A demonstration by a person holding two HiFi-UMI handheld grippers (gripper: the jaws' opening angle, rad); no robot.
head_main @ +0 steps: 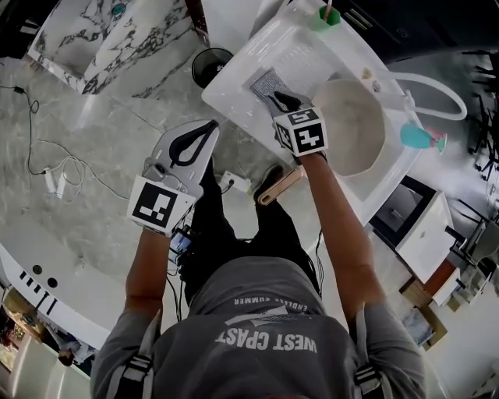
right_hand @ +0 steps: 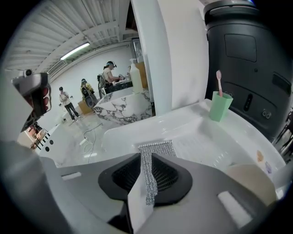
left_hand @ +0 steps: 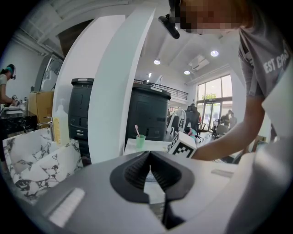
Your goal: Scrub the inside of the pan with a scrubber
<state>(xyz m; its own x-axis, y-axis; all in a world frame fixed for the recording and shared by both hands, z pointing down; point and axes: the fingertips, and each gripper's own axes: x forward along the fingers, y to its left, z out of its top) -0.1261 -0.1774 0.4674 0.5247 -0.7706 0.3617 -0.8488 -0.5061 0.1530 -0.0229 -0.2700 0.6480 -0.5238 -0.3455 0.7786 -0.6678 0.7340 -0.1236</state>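
On the white sink unit (head_main: 234, 78), one silver mesh scrubber (head_main: 265, 82) was seen lying flat on the drainboard, and one green cup (head_main: 323, 19) holding one pink toothbrush (right_hand: 219, 82) was set farther back. Two grippers were counted. The right gripper (head_main: 287, 100) was held at the scrubber's near edge, jaws slightly parted with a strip of mesh in the gap, unclamped, while the left gripper (head_main: 209, 125) was kept clenched and empty beside the unit, apart from the scrubber.

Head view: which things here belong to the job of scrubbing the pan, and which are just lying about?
For the job:
- scrubber, flat on the white counter
- pan
- right gripper, jaws apart over the scrubber

Lying about:
- green cup
- toothbrush standing in it
- cable plugs on the floor
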